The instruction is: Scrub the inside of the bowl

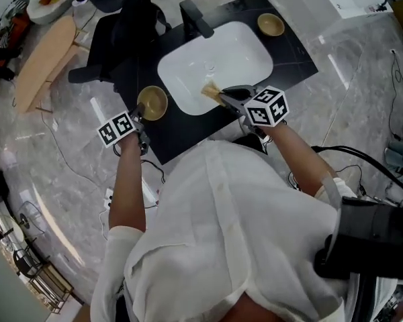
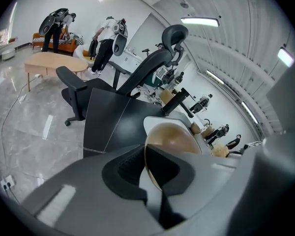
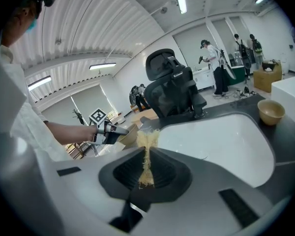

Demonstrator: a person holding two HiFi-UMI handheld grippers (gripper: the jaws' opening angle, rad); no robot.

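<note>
Nearest, at the near left corner of the black counter (image 1: 185, 130): grips the wooden bowl (image 1: 152, 102) (image 2: 175, 135) by its rim in the left gripper (image 1: 140, 117) (image 2: 147, 164), jaws clamped on the thin wall, one inside and one outside. Shows the hollow facing up in the head view. Cannot tell whether the base rests on the counter or hangs just above it.

Just to the right, over the near edge of the white sink (image 1: 223, 59) (image 3: 221, 141) set in the middle of the counter: pinches a straw-coloured scrubber (image 1: 210, 91) (image 3: 147, 142) in the right gripper (image 1: 227, 98) (image 3: 146, 167), jaws pressed together on the fibres. Leaves the frayed end sticking out past the tips, near the bowl but apart from it.

Further on, at the sink's far edge, a black tap (image 1: 196, 19). At the counter's far right corner, a second bowl (image 1: 271, 24) (image 3: 271, 111), upright, well apart from both grippers.

Beyond the counter's far left edge, a black office chair (image 1: 118, 25) (image 3: 173, 85) (image 2: 153, 63) on the floor. Past that, far left, a wooden table (image 1: 44, 56) (image 2: 51, 60).
</note>
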